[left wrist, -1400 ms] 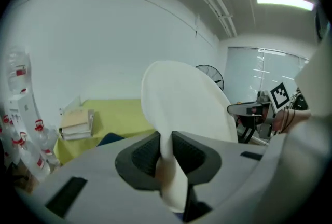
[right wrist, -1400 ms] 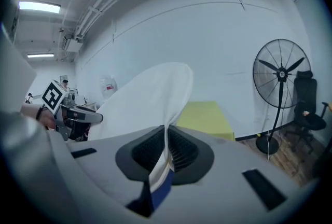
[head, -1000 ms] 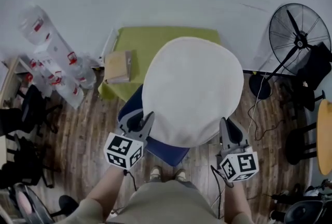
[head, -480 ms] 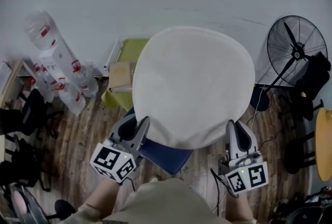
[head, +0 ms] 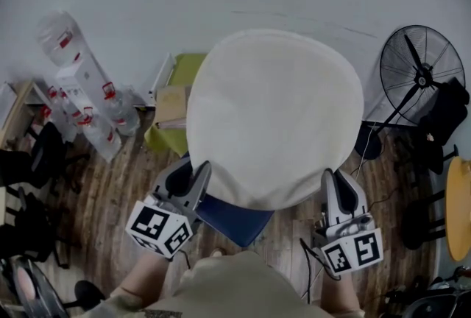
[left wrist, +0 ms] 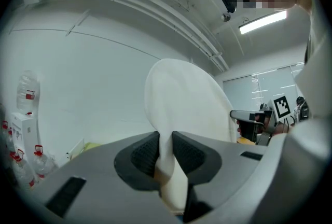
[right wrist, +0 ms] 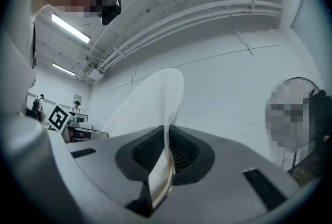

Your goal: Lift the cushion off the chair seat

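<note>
The cushion point(head: 274, 114) has risen higher above the chair point(head: 229, 218).

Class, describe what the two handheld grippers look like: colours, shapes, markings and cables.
Both the left gripper and right gripper have grey moulded bodies with black ribbed pads. Each carries a white cube printed with black square markers. A thin black cable trails from the right one. The person wears a khaki top.
</note>
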{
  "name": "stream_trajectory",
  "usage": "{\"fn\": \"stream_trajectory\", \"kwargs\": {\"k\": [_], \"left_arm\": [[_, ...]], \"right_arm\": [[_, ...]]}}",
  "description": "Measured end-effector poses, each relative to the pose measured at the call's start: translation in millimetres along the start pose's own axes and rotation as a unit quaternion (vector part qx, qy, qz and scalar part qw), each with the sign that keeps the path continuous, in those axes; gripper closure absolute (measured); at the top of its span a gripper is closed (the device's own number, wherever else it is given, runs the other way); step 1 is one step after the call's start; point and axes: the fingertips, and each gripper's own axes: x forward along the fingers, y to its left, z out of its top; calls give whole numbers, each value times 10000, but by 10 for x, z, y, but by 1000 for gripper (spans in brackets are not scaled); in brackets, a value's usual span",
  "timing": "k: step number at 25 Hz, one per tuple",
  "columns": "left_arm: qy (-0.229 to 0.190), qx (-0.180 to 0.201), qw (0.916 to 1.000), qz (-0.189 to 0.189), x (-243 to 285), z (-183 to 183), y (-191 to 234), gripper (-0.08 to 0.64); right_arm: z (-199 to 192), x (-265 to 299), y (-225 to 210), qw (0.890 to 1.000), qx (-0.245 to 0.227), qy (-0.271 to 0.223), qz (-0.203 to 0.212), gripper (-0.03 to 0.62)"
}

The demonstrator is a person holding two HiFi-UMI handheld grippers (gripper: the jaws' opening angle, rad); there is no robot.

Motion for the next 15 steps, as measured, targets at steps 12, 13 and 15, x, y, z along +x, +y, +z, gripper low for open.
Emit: {"fn": "stream_trajectory", "kwargs": {"k": [12, 13, 15], "left_arm": [[168, 6, 9999, 7, -28, -103, -28, 475], [214, 0, 9998, 11, -41, -127, -34, 474], [304, -12, 9995, 17, -66, -169, -49, 474]], "right_arm": [[-98, -66, 7, 9999, -16, 141, 6, 543], [-122, -82, 11, 9998, 11, 181, -5, 543], [-166, -114, 16, 9996, 66, 269, -36, 543]]}}
